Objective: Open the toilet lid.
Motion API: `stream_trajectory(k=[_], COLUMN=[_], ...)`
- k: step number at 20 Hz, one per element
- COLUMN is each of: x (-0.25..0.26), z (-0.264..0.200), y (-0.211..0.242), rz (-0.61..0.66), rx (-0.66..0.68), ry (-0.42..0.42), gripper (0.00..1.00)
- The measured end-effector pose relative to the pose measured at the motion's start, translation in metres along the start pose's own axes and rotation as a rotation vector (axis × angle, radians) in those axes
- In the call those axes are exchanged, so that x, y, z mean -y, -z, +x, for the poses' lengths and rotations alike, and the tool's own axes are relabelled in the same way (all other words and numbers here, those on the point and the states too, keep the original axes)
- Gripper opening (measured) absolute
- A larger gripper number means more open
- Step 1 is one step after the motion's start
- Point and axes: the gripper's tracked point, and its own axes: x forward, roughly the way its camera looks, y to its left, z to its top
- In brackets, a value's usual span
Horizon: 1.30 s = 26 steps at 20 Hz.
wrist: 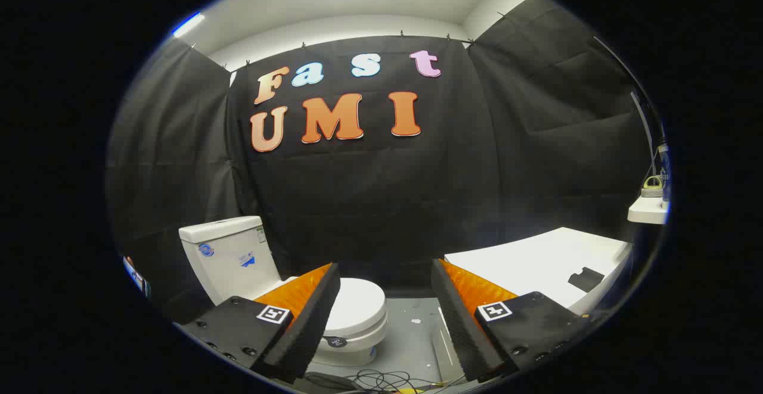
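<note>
Nearest: the gripper, fingers spread wide apart, nothing between them, nothing held. Each finger carries a small square marker on its back.

Just below the fingers, a tangle of thin cables lies on the grey floor.

Beyond the left finger: the toilet, white, standing low on the floor. The lid is down, flat on the seat, its rounded front edge facing right and near. The left finger hides the lid's left part. The tank stands behind, further left, so the bowl's long axis runs from the tank at far left toward the near right.

Key relation: the lid lies ahead, below and to the left of the gap between the fingers, well apart from both. The left finger is the closer one. Judged: the task is not yet begun; reaching the lid's front lip calls for a drop and a shift leftward.

Far right: a white tub-like fixture, a small shelf above it.
</note>
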Motion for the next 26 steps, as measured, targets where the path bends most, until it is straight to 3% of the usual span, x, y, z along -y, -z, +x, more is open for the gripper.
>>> stream_trajectory(k=[26], x=[0.0076], z=[-0.0006], y=[0.0005], rz=[0.013], rx=[0.001], ry=[0.018], gripper=[0.99])
